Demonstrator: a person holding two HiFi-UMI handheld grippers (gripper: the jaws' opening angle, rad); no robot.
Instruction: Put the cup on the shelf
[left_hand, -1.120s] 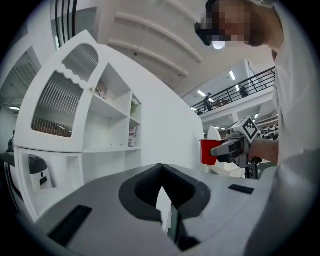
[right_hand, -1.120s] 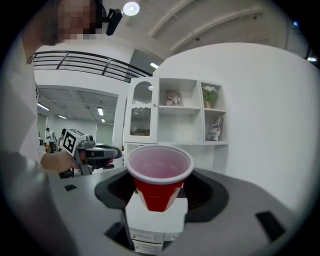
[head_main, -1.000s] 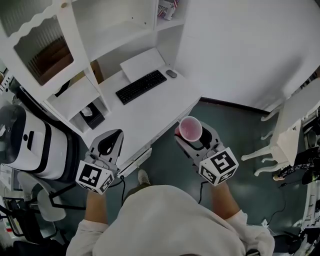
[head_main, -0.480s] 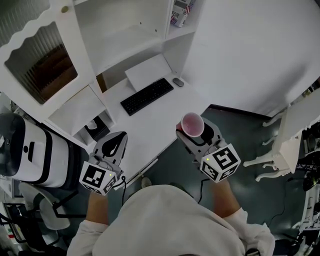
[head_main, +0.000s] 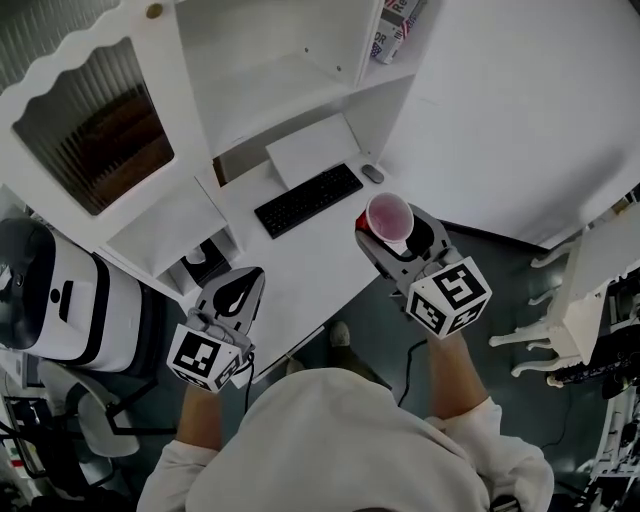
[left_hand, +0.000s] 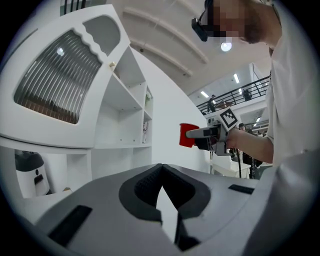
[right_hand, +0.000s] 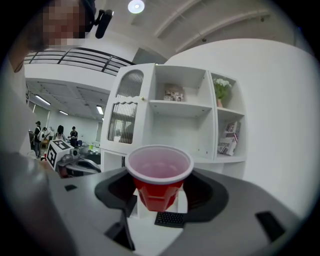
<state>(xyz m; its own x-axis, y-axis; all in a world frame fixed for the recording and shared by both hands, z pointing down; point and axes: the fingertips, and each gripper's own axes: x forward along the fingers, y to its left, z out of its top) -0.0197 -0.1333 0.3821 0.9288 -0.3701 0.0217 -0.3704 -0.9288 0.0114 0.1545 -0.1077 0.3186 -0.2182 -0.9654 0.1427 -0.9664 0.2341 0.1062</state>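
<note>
Clearly the right gripper (head_main: 386, 236) is clamped on the red cup (head_main: 388, 216), its jaws pressing the lower body from both sides. That low hold leaves the rim free and keeps the cup upright with its mouth up, which should let the base go flat onto a board. The cup appears empty. It hangs in the air over the right front corner of the white desk (head_main: 300, 255), near the mouse (head_main: 372, 173), and it is not yet on any shelf. The gripper faces the white shelf unit (head_main: 260, 75), probably lined up for the open bay.

The left gripper (head_main: 240, 288) has its jaws together with nothing between them. It sits at the desk's front edge, well apart from the cup. It seems to be parked there because one gripper is enough for so light a thing.

The keyboard (head_main: 307, 199) and the mouse lie on the desk below the shelves, so a low approach could brush them.

By count, there is one cup, two grippers, one keyboard and one mouse. One ribbed cabinet door (head_main: 95, 140) is on the left side of the unit. One potted plant (right_hand: 221, 87) stands at the top of the narrow right column, with a small stack of boxes (right_hand: 229, 137) on the board beneath it.
</note>
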